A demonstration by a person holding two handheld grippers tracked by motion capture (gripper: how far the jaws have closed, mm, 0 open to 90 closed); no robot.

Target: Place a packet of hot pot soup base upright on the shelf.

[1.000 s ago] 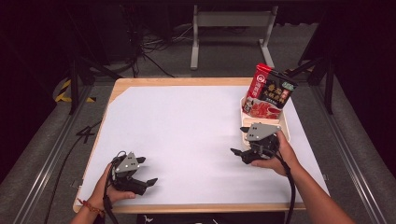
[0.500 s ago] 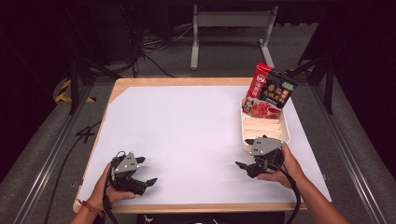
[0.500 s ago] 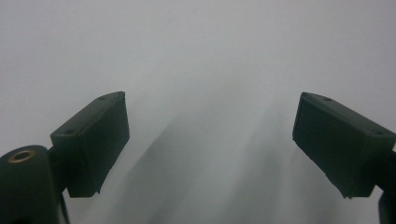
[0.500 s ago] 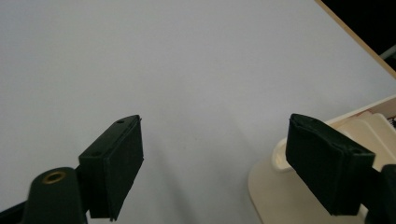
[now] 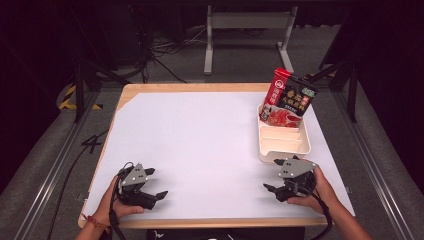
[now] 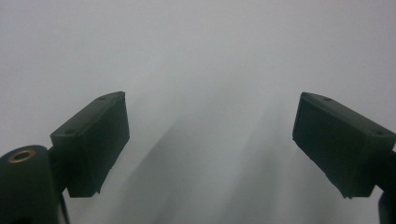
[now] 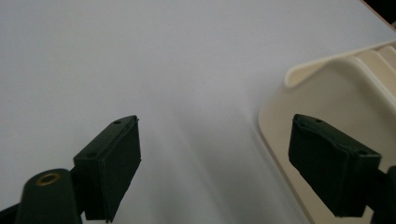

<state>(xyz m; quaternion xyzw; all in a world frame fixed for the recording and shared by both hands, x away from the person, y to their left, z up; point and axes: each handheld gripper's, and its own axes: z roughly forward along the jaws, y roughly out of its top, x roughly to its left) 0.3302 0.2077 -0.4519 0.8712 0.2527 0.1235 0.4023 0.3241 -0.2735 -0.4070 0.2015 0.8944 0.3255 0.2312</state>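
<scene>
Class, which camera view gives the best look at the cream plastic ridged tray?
The high view: the cream plastic ridged tray appears whole, a red snack packet standing in its far end. The right gripper view catches just a rim corner; the left gripper view shows white tabletop.

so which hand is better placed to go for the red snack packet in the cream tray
Right. The right gripper sits open beside the cream slotted plastic tray holding the red snack packet; the left gripper is across the table.

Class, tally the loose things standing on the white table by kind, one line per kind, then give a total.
Cream slotted rack: 1
Red snack packet, standing in the rack's far slot: 1
Total: 2
</scene>
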